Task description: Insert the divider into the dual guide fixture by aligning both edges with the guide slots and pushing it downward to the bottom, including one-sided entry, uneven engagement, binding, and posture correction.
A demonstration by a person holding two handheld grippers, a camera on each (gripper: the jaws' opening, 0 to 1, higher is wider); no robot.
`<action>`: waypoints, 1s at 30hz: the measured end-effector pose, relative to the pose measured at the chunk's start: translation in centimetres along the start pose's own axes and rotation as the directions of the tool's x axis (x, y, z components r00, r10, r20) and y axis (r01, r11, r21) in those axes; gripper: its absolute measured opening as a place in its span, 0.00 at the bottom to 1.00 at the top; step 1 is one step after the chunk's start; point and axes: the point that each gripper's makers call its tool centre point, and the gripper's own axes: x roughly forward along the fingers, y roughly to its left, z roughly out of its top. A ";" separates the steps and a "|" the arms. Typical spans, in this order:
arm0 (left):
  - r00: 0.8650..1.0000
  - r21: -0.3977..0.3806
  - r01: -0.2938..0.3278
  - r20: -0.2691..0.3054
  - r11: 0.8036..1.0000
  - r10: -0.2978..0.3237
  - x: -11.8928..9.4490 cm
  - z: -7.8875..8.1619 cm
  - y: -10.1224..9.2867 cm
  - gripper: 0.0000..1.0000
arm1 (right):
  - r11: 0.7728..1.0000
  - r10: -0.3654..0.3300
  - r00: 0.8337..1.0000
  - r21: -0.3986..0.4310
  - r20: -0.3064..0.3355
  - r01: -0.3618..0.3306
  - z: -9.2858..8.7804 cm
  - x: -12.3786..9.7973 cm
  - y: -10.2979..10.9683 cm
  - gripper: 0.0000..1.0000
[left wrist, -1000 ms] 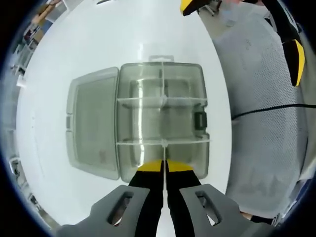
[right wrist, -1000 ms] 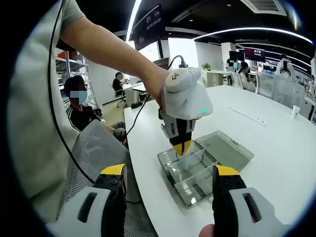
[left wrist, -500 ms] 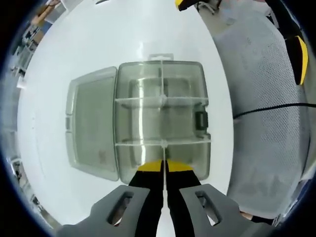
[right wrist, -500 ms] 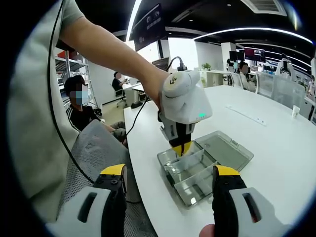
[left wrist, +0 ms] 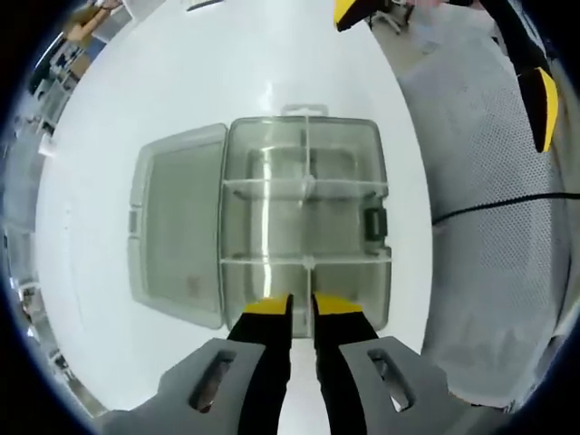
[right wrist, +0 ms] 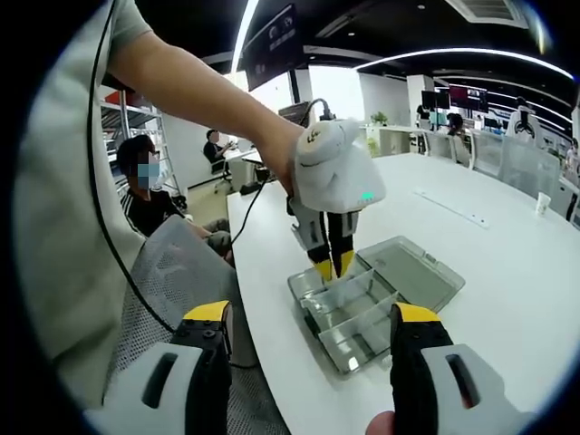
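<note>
left gripper (left wrist: 301, 304) | jaws now parted, divider (left wrist: 308, 265) released | right gripper (right wrist: 310, 317) | jaws wide

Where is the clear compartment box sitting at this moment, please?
The clear compartment box lies on the white table, lid open flat beside it, directly ahead of the left tongs; in the right gripper view it sits near the table's edge.

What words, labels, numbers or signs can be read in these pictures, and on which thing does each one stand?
None can be read.
Left gripper: a small dark mark on its white housing, too blurred to read.
Hanging screens, in the right gripper view: content too small to read.
Clear plastic box: a faint moulded mark on its open lid, not legible.
</note>
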 end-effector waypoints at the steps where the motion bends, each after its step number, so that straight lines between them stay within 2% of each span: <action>1: 1.000 -0.007 0.000 0.007 1.000 0.000 -0.2 0.0 0.1 0.06 | 1.000 0.003 1.000 -0.001 0.000 -0.003 0.1 0.0 0.1 0.69; 13: 0.994 -0.061 -0.017 0.110 0.998 0.024 -1.8 -0.2 0.2 0.10 | 1.000 0.019 1.000 -0.021 -0.016 -0.020 0.5 0.4 0.4 0.69; 21: 0.991 -0.061 -0.031 0.130 0.998 0.038 -2.0 0.2 0.2 0.10 | 0.999 0.027 0.999 -0.028 -0.031 -0.028 0.6 0.4 0.7 0.69; 28: 0.983 -0.072 -0.035 0.176 0.997 0.047 -3.1 0.0 -0.3 0.12 | 0.999 0.027 0.999 -0.039 -0.038 -0.028 0.8 0.4 0.6 0.69; 30: 0.977 -0.080 -0.046 0.203 0.996 0.061 -3.5 -0.3 -0.4 0.14 | 0.999 0.028 0.999 -0.042 -0.043 -0.029 0.7 0.4 0.5 0.69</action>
